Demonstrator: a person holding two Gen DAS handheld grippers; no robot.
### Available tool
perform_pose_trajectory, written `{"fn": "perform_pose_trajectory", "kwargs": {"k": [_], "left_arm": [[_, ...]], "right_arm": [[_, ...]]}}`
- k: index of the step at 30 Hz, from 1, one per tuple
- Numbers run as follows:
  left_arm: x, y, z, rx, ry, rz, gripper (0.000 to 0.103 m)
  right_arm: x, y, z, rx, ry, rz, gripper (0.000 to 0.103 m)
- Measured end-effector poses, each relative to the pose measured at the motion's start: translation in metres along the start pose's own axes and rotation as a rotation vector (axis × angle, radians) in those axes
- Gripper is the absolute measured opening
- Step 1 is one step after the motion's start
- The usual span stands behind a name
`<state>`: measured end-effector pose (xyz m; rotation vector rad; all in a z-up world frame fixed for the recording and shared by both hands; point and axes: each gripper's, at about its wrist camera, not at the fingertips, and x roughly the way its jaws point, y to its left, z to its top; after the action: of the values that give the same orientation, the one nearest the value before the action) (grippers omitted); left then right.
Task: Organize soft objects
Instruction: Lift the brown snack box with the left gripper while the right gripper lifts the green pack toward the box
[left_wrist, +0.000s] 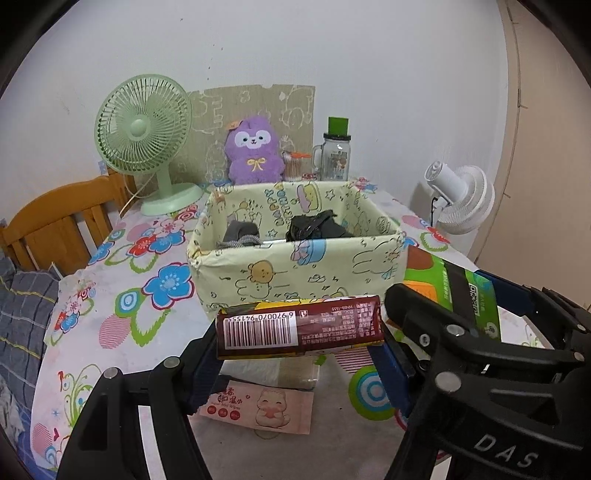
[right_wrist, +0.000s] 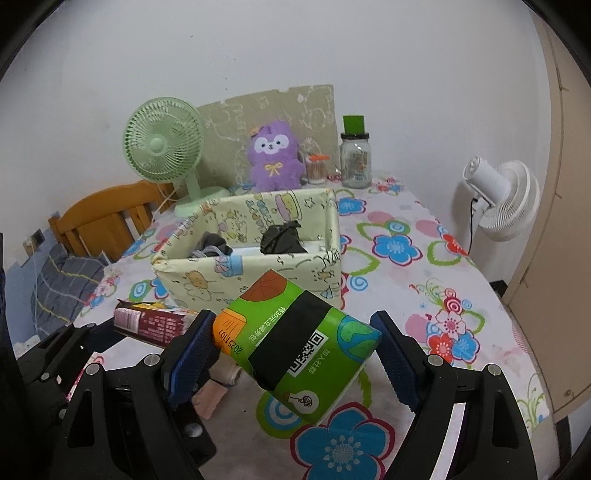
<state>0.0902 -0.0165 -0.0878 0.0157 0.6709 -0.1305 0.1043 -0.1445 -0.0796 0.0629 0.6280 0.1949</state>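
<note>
My left gripper (left_wrist: 297, 347) is shut on a dark red tissue pack (left_wrist: 299, 326), barcode side up, held level above the table just in front of the box. My right gripper (right_wrist: 295, 350) is shut on a green tissue pack (right_wrist: 291, 339) with a black band, tilted and lifted off the tablecloth. A pale yellow cartoon-print fabric box (left_wrist: 295, 273) stands mid-table beyond both packs. Inside it lie a grey bundle (left_wrist: 242, 232) and a dark bundle (left_wrist: 314, 225). In the right wrist view the red pack (right_wrist: 151, 323) shows at the left, next to the box (right_wrist: 207, 277).
A pink wipes pack (left_wrist: 258, 406) lies on the flowered tablecloth (left_wrist: 122, 295) under my left gripper. Behind the box stand a green fan (left_wrist: 144, 140), a purple plush (left_wrist: 253, 151) and a glass jar (left_wrist: 336, 155). A white fan (left_wrist: 461, 199) is at the right, a wooden chair (left_wrist: 62, 218) at the left.
</note>
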Motion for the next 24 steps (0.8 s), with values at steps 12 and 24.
{"fn": "perform_pose_trajectory", "kwargs": {"k": [12, 24], "left_arm": [[-0.024, -0.009, 0.012, 0.006, -0.064, 0.010, 0.076], [-0.035, -0.008, 0.027, 0.009, -0.108, 0.031, 0.076]], "right_arm": [[-0.022, 0.001, 0.015, -0.020, -0.061, -0.013, 0.086], [-0.029, 0.005, 0.032, -0.033, -0.098, -0.004, 0.086]]}}
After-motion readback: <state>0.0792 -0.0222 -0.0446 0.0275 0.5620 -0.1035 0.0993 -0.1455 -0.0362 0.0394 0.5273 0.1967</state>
